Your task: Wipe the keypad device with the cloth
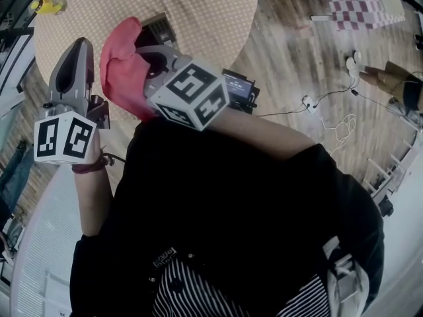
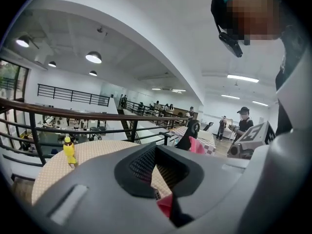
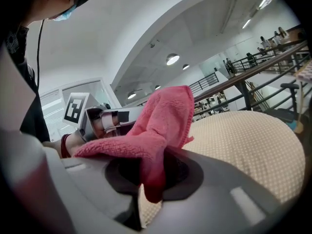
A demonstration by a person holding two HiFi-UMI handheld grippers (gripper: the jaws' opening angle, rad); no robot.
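I've the cloth (image 3: 161, 121) clamped in my right hand-held gripper (image 3: 152, 177), left hand-held gripper (image 2: 157, 167) closed empty; next, down onto the keypad device (image 1: 158, 26).

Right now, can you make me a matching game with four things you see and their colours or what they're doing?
Things:
1 cloth
2 table
3 left gripper
4 small bottle

Descriptions:
A yellow
B shut, holding nothing
C pink, pinched by the right gripper
D beige with dots

Pairs: 1-C, 2-D, 3-B, 4-A
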